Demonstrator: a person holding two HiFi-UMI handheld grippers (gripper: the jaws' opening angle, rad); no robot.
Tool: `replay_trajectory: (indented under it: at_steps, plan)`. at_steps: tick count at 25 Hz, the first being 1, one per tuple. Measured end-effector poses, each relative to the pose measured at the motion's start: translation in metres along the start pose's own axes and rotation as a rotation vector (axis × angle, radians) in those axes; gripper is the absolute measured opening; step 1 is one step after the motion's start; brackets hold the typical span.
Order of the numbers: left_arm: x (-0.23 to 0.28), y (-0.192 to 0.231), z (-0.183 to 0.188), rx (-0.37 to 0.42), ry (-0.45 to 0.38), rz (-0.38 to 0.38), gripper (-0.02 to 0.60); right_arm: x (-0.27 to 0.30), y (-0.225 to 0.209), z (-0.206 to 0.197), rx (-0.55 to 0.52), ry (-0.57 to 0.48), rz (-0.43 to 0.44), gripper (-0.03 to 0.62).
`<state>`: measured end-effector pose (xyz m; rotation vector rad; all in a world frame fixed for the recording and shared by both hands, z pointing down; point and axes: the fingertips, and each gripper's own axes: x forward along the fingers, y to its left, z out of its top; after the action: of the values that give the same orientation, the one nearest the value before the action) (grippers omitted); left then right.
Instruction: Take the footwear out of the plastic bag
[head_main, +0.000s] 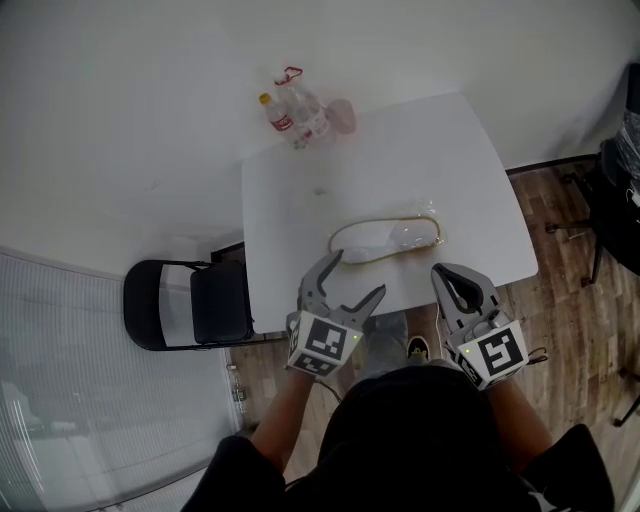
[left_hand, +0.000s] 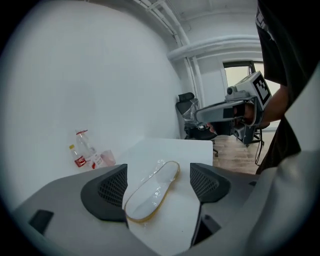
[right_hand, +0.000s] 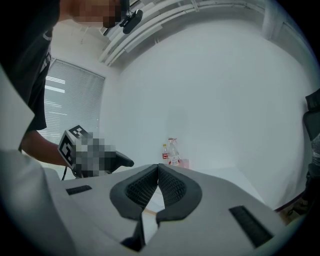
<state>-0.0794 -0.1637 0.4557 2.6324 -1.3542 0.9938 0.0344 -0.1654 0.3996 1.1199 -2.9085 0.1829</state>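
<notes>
A pale, flat piece of footwear in a clear plastic bag (head_main: 385, 240) lies on the white table (head_main: 300, 200) near its front edge; the left gripper view shows the bagged footwear (left_hand: 165, 176) just beyond the jaws. My left gripper (head_main: 358, 273) hovers at the front edge, left of the bag, open, with nothing between its pads. From its own camera the left gripper (left_hand: 157, 187) frames the bag without touching it. My right gripper (head_main: 450, 275) hangs off the table's front right, shut and empty. In its own view the right gripper (right_hand: 158, 172) has its pads together.
Two plastic bottles (head_main: 295, 115) and a pink cup (head_main: 342, 115) stand at the table's far edge by the white wall. A black chair (head_main: 190, 303) sits left of the table. Another dark chair (head_main: 620, 190) stands on the wooden floor at the right.
</notes>
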Motion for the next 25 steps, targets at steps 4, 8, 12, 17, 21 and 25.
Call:
replay_trajectory:
  at_steps: [4,8,12,17,21,25]
  plan:
    - [0.016,0.012,-0.008,0.04,0.05,-0.05,0.422,0.007,-0.007,-0.003,0.0,0.024,-0.011,0.016]
    - [0.038,0.029,-0.021,0.077,0.105,-0.087,0.484,0.016,-0.015,-0.008,0.017,0.046,-0.017,0.015]
    - [0.066,0.037,-0.045,0.124,0.207,-0.18,0.519,0.032,-0.022,-0.015,0.015,0.069,-0.008,0.015]
    - [0.1,0.035,-0.084,0.184,0.351,-0.321,0.538,0.054,-0.03,-0.018,0.024,0.094,-0.003,0.016]
    - [0.125,0.042,-0.111,0.203,0.447,-0.386,0.544,0.071,-0.037,-0.025,0.028,0.128,0.003,0.015]
    - [0.146,0.044,-0.133,0.233,0.528,-0.439,0.546,0.085,-0.046,-0.03,0.028,0.162,0.003,0.015]
